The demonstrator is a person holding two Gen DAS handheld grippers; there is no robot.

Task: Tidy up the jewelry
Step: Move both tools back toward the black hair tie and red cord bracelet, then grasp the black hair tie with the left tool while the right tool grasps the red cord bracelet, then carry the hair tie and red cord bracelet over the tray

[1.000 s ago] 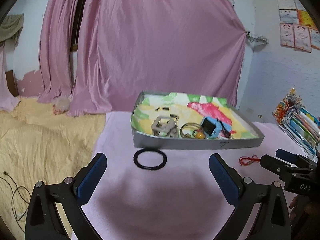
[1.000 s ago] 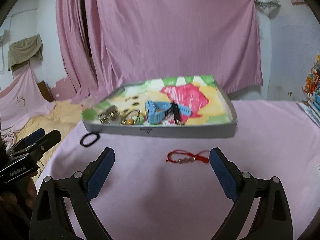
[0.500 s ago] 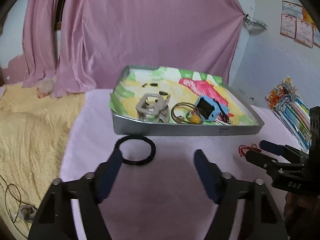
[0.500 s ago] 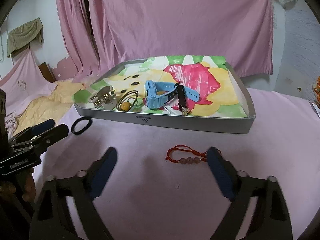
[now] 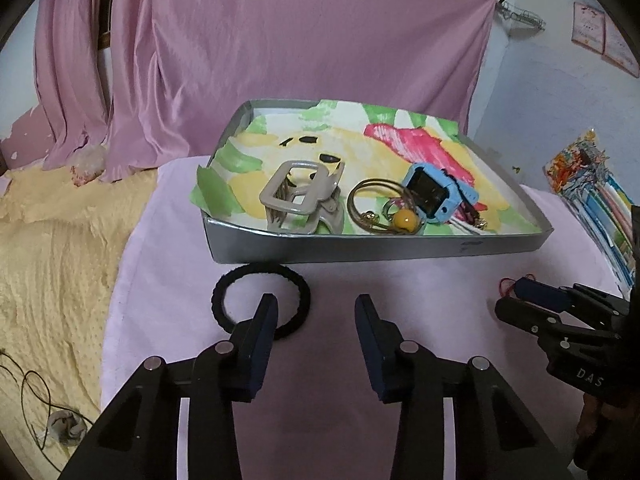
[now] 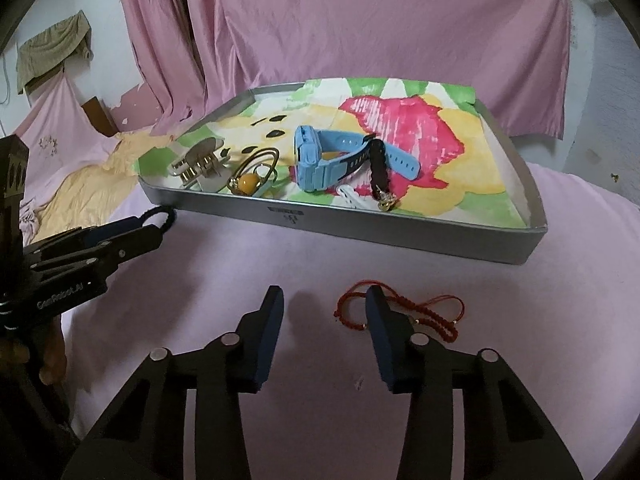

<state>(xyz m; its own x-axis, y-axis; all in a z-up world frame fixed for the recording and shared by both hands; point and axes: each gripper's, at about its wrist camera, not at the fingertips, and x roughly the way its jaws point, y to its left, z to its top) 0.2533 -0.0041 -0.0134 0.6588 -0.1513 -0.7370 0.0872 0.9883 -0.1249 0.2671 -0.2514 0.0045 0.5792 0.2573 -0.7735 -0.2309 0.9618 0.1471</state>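
A grey tray (image 5: 380, 246) with a colourful paper lining holds a beige hair claw (image 5: 302, 200), gold bangles with a yellow bead (image 5: 384, 210), a blue watch (image 5: 434, 192) and a dark bracelet (image 6: 379, 168). A black hair tie (image 5: 260, 276) lies on the pink cloth just before the tray; my left gripper (image 5: 316, 310) is open, its left finger over the tie's near rim. A red string bracelet (image 6: 424, 312) lies on the cloth; my right gripper (image 6: 323, 300) is open, its right finger over the bracelet's left part.
The tray also shows in the right wrist view (image 6: 400, 228). A yellow blanket (image 5: 52, 248) lies left of the pink cloth. Colourful packets (image 5: 600, 200) sit at the far right. Pink curtains (image 5: 280, 48) hang behind the tray.
Both grippers have moved forward and down toward the cloth and their jaws have narrowed. The left now reaches the black hair tie, the right the red bracelet.
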